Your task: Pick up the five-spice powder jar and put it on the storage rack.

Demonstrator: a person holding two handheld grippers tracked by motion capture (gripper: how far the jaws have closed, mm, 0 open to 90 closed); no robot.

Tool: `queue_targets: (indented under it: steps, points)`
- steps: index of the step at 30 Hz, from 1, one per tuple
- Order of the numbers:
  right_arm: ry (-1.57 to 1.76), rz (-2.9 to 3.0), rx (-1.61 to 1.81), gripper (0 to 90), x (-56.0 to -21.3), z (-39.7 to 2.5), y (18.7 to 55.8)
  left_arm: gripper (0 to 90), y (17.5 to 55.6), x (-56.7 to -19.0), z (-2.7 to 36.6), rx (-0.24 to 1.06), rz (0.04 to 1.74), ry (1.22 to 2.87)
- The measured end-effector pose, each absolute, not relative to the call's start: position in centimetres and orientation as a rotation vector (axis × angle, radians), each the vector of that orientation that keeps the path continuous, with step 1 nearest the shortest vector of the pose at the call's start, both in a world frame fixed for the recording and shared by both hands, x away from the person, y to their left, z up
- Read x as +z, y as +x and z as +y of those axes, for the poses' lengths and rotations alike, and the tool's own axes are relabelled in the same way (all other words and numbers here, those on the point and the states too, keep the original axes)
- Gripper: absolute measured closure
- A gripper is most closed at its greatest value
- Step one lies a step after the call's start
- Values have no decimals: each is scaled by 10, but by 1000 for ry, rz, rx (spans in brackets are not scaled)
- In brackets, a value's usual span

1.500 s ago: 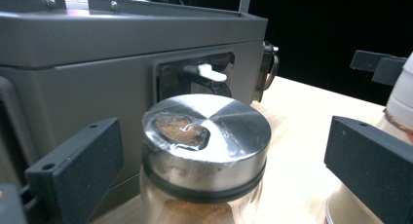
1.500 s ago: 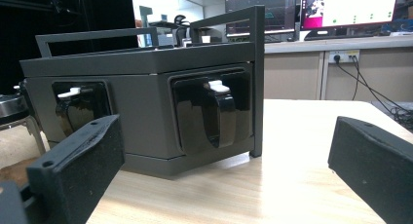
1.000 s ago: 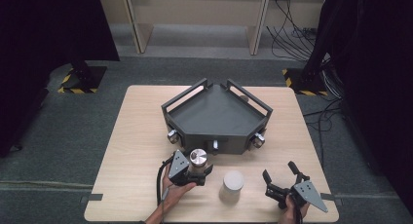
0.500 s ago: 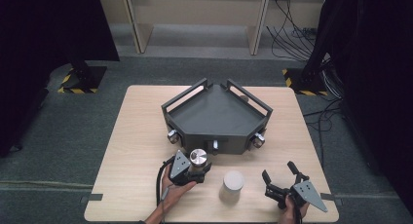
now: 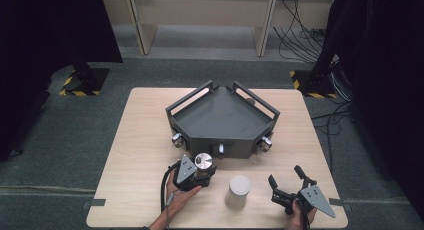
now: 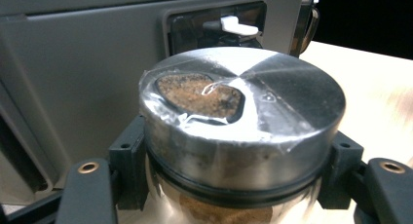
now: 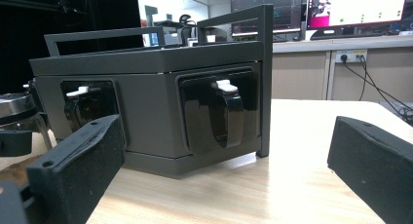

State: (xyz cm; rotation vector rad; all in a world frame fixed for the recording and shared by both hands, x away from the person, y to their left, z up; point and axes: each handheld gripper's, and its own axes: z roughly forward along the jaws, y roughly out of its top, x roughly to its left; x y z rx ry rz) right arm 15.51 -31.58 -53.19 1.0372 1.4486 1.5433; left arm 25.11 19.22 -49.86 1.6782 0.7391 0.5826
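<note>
One steel-lidded jar, brown powder inside, clamped by left gripper fingers; right gripper fingers spread, empty.

Silver shaker at near left, brushed metal lid, brown powder visible through opening, black ring below lid. Black left hand-held gripper, grey plate on top. Black right hand-held gripper, grey plate likewise. Pale grey cylinder at near centre. Dark grey dispenser box at far centre, glossy black recesses with white tabs, silver knobs. Light wood-grain bench. Grey floor, yellow-black striped stand bases at far left and right.
</note>
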Motion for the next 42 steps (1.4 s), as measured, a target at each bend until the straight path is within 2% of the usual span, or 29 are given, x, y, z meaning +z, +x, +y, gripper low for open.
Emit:
queue_targets:
  steps: [21,42]
  points:
    - [1034,1455,1545,7,-531,-316,155,306,239,-469,200,569,690,1608]
    - [1033,1463,1543,7,-531,-316,156,306,255,-406,210,548,669,1634]
